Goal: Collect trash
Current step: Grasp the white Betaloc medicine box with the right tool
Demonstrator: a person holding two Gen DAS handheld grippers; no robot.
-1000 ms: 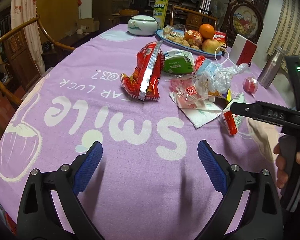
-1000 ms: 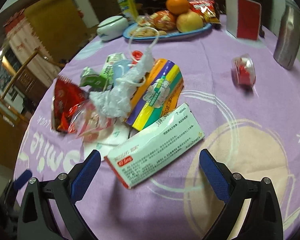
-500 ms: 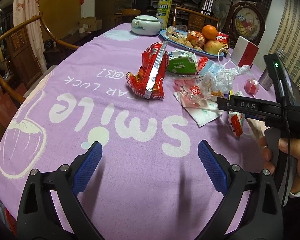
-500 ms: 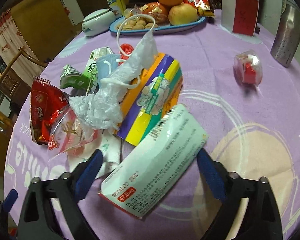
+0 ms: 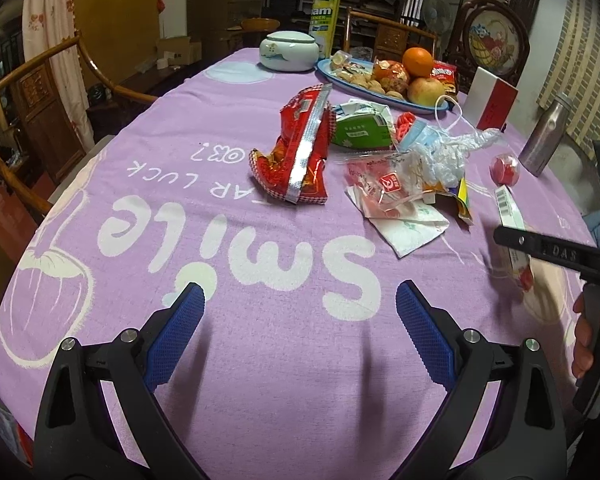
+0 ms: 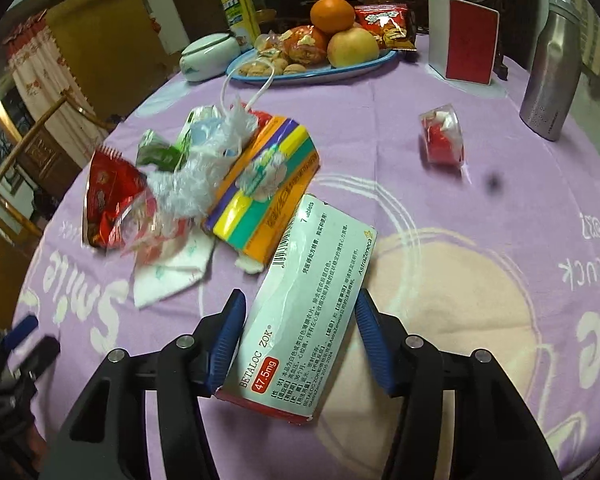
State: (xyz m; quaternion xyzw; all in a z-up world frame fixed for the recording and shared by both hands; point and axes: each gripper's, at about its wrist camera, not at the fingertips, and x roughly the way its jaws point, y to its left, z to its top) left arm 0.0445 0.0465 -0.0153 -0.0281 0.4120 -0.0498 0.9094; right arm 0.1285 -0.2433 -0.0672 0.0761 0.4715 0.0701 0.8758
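Purple-clothed surface (image 6: 480, 128), litter piled mid-way. Right gripper (image 6: 300, 320) jaws just closed onto pill box (image 6: 304, 320) (both pads touching). First pickup likely secured. Left gripper (image 5: 298, 332) jaws open, empty.

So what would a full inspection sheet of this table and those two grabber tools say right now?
Surface: purple tablecloth, printed "Smile".
Job's things: white medicine box between the right gripper's fingers; striped carton, red snack bag, green packet, crumpled clear plastic, napkin piled mid-table.
Clutter: fruit plate, steel bottle, white lidded jar, yellow can, red-and-white box, small red wrapped item.
Grippers: left gripper open, empty; right gripper has just been closing on the box.
Cables: nothing seen.
Surroundings: wooden chairs, curtain.
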